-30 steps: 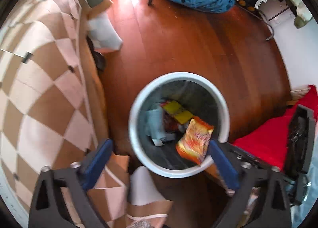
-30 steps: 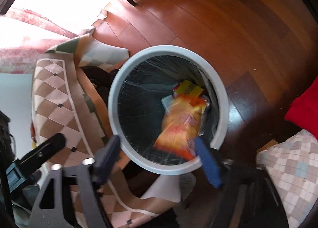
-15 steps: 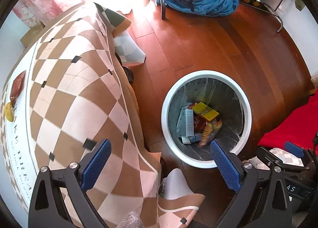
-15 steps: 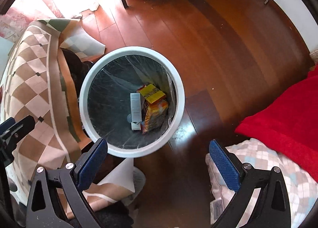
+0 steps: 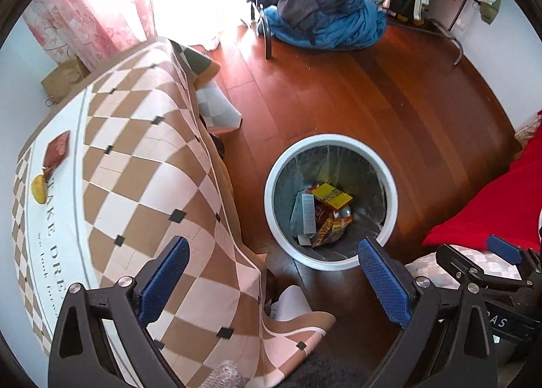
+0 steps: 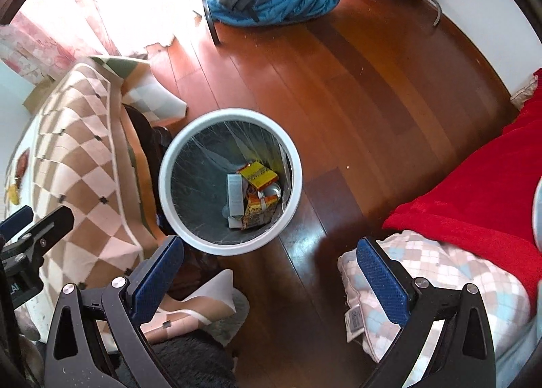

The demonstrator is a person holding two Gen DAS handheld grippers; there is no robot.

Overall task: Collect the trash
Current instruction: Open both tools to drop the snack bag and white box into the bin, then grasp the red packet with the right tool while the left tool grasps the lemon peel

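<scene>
Orange wrapper (image 5: 327,230) half-buried in bin (image 5: 389,171).

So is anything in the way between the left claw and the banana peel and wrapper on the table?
Nothing visible blocks it. The left claw is open and empty above the table's edge. The banana peel and the brown wrapper lie on the checked tablecloth, with only bare cloth between.

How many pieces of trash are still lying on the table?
2: a brown wrapper and a banana peel beside it near the tablecloth's far edge. More may be out of view.
</scene>
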